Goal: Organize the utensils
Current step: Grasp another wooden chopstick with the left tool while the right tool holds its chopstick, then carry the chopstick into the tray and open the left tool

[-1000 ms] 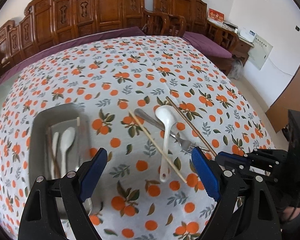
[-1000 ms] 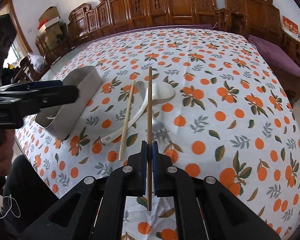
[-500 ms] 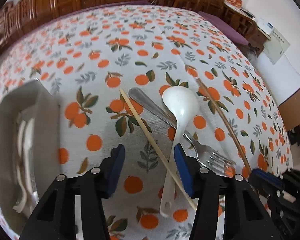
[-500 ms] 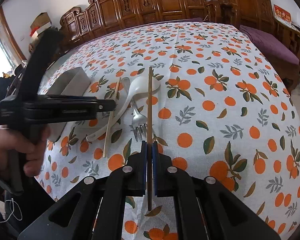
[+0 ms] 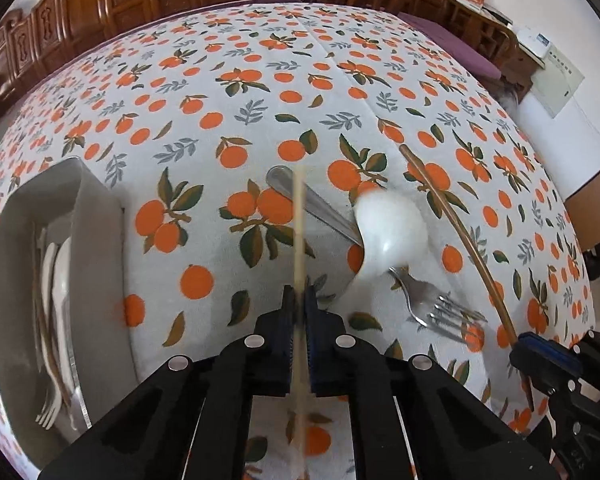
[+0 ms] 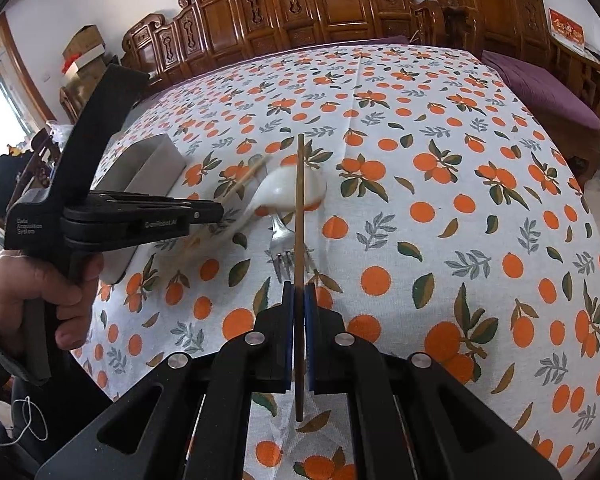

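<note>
Down from its hover, the left gripper (image 5: 299, 300) now pinches a pale chopstick (image 5: 299, 232) near its lower end; light, stiff, slippery. Right gripper (image 6: 299, 296) clamps the dark chopstick (image 6: 299, 208). Spoon (image 5: 392, 232) and fork (image 5: 432, 300) lie right, tray (image 5: 96, 248) left.

The far half of the orange-print clothed table (image 6: 440, 92) lies open. Nearer, a white ceramic spoon (image 5: 392, 228), a steel fork (image 5: 432, 300) and a grey rectangular metal tray (image 5: 96, 280) at the left crowd the passage between both tongs.
</note>
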`<act>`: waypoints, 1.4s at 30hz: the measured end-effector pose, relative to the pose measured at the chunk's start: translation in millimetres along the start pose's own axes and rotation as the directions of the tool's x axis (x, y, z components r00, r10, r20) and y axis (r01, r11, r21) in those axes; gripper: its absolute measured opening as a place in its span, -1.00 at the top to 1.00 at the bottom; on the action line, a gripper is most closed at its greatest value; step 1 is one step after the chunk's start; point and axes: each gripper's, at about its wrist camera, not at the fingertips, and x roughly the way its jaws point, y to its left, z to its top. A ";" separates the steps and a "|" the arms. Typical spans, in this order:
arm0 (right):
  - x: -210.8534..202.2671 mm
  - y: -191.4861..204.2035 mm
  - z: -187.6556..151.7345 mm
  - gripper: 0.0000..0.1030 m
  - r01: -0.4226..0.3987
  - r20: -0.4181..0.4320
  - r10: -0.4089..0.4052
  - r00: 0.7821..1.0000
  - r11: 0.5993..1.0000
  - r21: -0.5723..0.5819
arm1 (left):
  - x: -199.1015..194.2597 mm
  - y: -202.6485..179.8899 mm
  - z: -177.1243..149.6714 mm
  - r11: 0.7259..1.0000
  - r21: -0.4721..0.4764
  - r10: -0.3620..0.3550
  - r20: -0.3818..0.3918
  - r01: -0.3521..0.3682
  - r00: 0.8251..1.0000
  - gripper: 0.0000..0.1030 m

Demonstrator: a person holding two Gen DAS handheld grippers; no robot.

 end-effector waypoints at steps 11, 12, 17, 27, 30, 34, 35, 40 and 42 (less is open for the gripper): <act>-6.4 13.2 1.0 0.88 -0.006 0.013 0.007 1.000 0.999 -0.032 | -40.6 5.2 -9.7 1.000 0.014 -0.026 0.054 0.025 0.998 0.92; -7.3 15.3 1.0 0.88 -0.010 0.015 0.011 1.000 0.999 -0.035 | -45.2 6.3 -11.3 1.000 0.016 -0.027 0.060 0.026 0.998 0.92; -10.2 23.9 2.6 0.88 -0.024 0.021 0.025 0.999 0.998 -0.051 | -65.3 14.8 -18.2 0.999 0.023 -0.031 0.083 0.029 0.996 0.92; -17.8 41.2 4.9 0.88 -0.056 0.033 0.058 0.998 0.995 -0.079 | -100.7 45.3 -28.5 0.999 -0.013 -0.031 0.134 0.033 0.990 0.92; -19.0 47.0 5.4 0.88 -0.062 0.035 0.066 0.997 0.994 -0.089 | -108.3 56.3 -31.0 0.999 -0.030 -0.020 0.145 0.025 0.989 0.92; -21.2 55.6 6.2 0.88 -0.067 0.039 0.072 0.997 0.992 -0.105 | -115.5 71.3 -33.1 0.999 -0.048 -0.009 0.154 0.016 0.988 0.92; -21.3 57.1 6.8 0.88 -0.069 0.039 0.073 0.997 0.992 -0.109 | -116.1 74.1 -33.4 0.999 -0.052 -0.007 0.154 0.015 0.988 0.92; -21.9 65.1 12.5 0.88 -0.070 0.047 0.076 0.996 0.990 -0.122 | -122.6 92.2 -33.6 0.997 -0.076 0.009 0.165 0.004 0.986 0.92; -21.8 68.0 15.1 0.88 -0.070 0.051 0.077 0.996 0.990 -0.122 | -125.0 99.8 -33.5 0.997 -0.080 0.018 0.170 -0.004 0.985 0.92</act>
